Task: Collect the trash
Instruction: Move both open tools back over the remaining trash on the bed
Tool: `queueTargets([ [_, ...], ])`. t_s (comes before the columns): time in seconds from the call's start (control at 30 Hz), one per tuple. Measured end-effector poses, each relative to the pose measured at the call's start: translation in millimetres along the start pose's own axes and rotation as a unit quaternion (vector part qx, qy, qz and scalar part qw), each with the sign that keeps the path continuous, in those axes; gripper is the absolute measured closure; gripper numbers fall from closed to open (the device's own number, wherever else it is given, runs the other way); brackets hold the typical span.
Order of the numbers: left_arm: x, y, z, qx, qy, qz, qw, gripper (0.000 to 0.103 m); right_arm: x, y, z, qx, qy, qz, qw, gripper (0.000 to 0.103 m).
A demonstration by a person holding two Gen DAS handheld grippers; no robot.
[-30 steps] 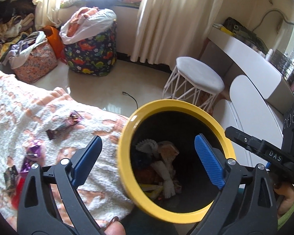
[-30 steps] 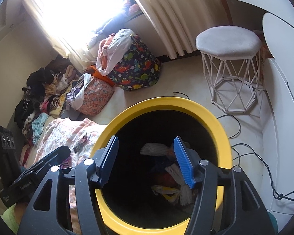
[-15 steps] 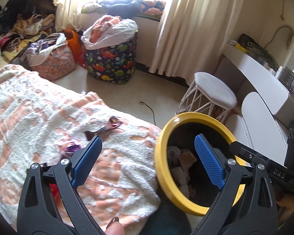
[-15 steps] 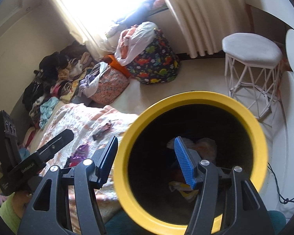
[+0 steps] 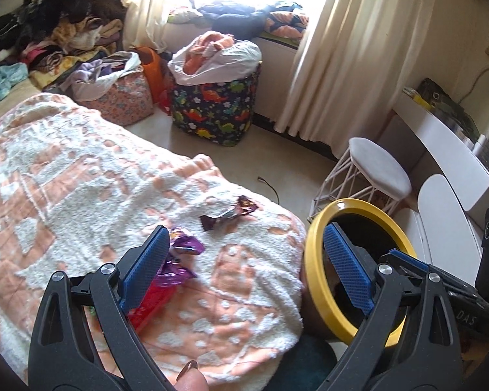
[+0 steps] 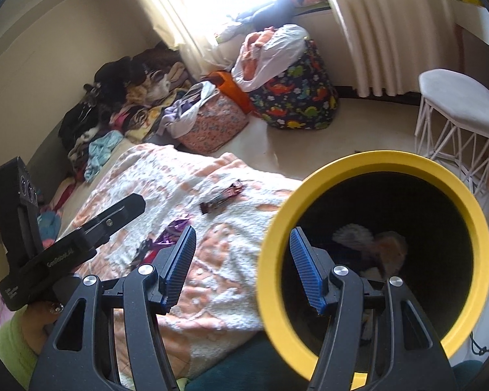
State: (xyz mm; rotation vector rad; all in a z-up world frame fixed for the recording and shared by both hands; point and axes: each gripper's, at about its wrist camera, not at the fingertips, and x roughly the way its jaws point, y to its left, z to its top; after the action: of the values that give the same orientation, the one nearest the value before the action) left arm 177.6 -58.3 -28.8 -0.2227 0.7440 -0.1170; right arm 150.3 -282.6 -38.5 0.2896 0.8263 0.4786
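Several snack wrappers lie on the peach and white blanket: a brown wrapper, a purple wrapper and a red wrapper. My left gripper hangs open above the blanket's near end, and its left finger covers part of the purple and red wrappers. To the right, off the bed's end, stands the yellow-rimmed black bin with crumpled trash inside. My right gripper is open and holds nothing; the bin's left rim shows between its fingers.
On the floor beyond the bed stand a dinosaur-print basket and a pink floral bag, both stuffed with clothes. A white wire stool and a white desk stand right of the bin. A cable lies on the floor.
Both grippers have swung left, from over the bin toward the bed. The bin has slid right in both views, and the wrappers now lie near the left gripper's fingers. Neither gripper's opening has changed.
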Motion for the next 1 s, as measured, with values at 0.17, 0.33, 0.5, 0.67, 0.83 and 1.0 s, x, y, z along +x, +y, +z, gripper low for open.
queueTargets([
  [0.17,-7.7,18.1,-2.1,-0.013,-0.005,0.011,0.9998,0.016,7.7,17.7,0.3,-0.019,0.009,0.011,1.0,0.045],
  [0.33,-12.7,35.4,-4.9,-0.026,-0.007,0.021,0.9994,0.013,12.8,32.1,-1.6,-0.034,0.014,0.018,0.999,0.045],
  [0.5,-16.5,51.5,-7.8,-0.036,-0.011,0.027,0.9989,0.012,20.3,45.2,-2.1,-0.045,0.018,0.019,0.999,0.042],
  [0.67,-19.3,69.9,-11.4,-0.05,-0.011,0.037,0.998,0.011,29.8,56.8,-1.7,-0.055,0.024,0.021,0.998,0.041],
  [0.83,-23.1,87.5,-14.9,-0.065,-0.011,0.047,0.9968,0.011,40.5,69.3,-2.2,-0.066,0.029,0.022,0.997,0.038],
  [1.0,-26.9,106.0,-18.9,-0.08,-0.01,0.056,0.9952,0.011,49.8,78.4,-1.2,-0.075,0.034,0.025,0.996,0.038],
])
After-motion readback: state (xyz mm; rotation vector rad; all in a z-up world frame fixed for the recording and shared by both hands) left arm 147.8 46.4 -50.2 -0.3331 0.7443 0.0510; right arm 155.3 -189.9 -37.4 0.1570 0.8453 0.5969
